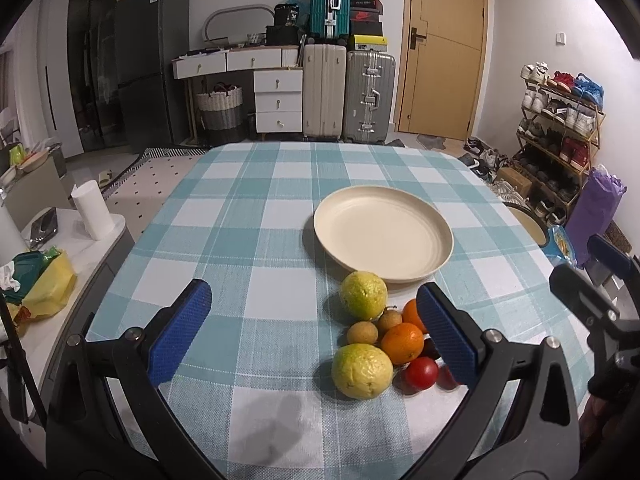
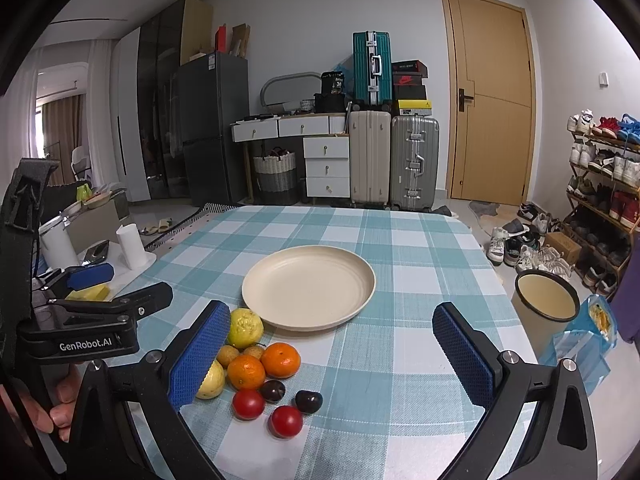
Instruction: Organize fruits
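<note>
A cluster of fruit lies on the checked tablecloth just in front of an empty cream plate (image 1: 382, 232) (image 2: 308, 286): two yellow-green guavas (image 1: 362, 370) (image 2: 245, 328), two oranges (image 1: 402, 343) (image 2: 280, 359), small brown longans (image 1: 361, 332) (image 2: 227, 355), red tomatoes (image 1: 421, 373) (image 2: 285, 421) and dark plums (image 2: 309, 401). My left gripper (image 1: 316, 330) is open and empty above the table, left of the fruit. My right gripper (image 2: 340, 354) is open and empty, hovering over the fruit's right side.
A bin (image 2: 546, 295) and a blue snack bag (image 2: 592, 332) stand past the table's right edge. A side counter with paper rolls (image 1: 92, 210) and yellow bags (image 1: 48, 290) is at the left. Suitcases, drawers and a shoe rack line the far wall.
</note>
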Demonstrator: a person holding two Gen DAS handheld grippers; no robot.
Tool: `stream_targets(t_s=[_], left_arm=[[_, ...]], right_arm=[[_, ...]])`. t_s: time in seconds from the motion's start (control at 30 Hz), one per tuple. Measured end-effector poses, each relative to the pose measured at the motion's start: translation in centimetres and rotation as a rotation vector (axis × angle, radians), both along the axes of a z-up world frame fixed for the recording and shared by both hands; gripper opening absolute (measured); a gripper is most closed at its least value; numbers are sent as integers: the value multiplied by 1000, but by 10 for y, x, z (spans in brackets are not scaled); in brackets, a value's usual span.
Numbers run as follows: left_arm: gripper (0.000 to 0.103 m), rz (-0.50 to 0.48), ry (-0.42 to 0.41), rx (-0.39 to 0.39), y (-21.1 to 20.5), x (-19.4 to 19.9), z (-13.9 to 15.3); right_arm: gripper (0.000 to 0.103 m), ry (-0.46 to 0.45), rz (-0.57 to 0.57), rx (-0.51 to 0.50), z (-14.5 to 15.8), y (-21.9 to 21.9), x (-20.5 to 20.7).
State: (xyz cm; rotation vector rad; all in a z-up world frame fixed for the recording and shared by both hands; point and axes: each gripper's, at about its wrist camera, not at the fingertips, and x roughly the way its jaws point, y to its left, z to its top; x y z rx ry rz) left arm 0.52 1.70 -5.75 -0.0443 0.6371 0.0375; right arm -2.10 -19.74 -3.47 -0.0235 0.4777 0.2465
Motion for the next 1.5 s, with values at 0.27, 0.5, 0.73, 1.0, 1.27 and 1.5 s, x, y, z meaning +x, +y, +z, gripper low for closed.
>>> stream_targets(t_s=[0.27, 0.5, 0.73, 1.0, 1.27, 1.5], left_arm=[[102, -18, 85, -28, 5, 10, -28], [99, -58, 147, -49, 5, 20, -55], [88, -107, 212, -95, 1, 29, -77], [72, -171, 238, -191, 3, 33, -87], [48, -244, 261, -277, 2, 37, -97], [48, -290, 249, -333, 6, 36, -95]], right_arm=[[103, 22, 0, -2, -7, 1, 4], [103, 44, 1, -4, -13, 0, 8], [103, 65, -1, -2, -19, -1, 12], [103, 84, 0, -5, -28, -1, 18], [103, 97, 0, -4, -35, 0, 23], [103, 113, 5, -6, -39, 3, 26]])
